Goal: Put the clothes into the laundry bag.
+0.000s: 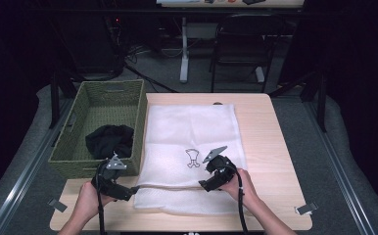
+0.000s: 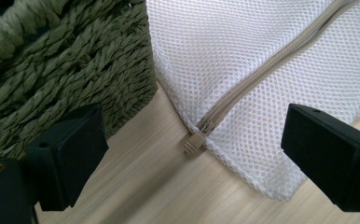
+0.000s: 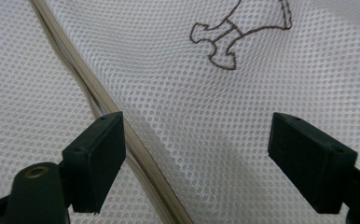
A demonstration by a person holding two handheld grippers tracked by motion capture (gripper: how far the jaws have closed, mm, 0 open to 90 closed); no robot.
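From the high view, a white mesh bag (image 1: 192, 147) lies flat on the table (image 1: 270, 147), filling its middle from the far edge almost to the near one, with a small dark outline print (image 1: 192, 158) near its centre. A green woven basket (image 1: 104, 95) sits at the table's left edge, touching the bag's left side, with dark cloth (image 1: 109, 140) bunched in its near end. The left gripper (image 1: 128, 192) rests by the bag's near left corner, just in front of the basket; the right gripper (image 1: 207, 178) hangs over the bag's near part, right of the print. In the left gripper view, the jaws stand wide apart and grip nothing; between them lie the bag's corner (image 2: 243, 116), the beige zip (image 2: 262, 74) running diagonally, and its pull (image 2: 193, 142) resting on bare wood. The basket wall (image 2: 66, 70) is just behind the left jaw. In the right gripper view, the jaws stand wide over the mesh (image 3: 192, 121), holding nothing; the zip (image 3: 122, 135) passes just beside the left jaw, and the print (image 3: 229, 35) sits farther off.
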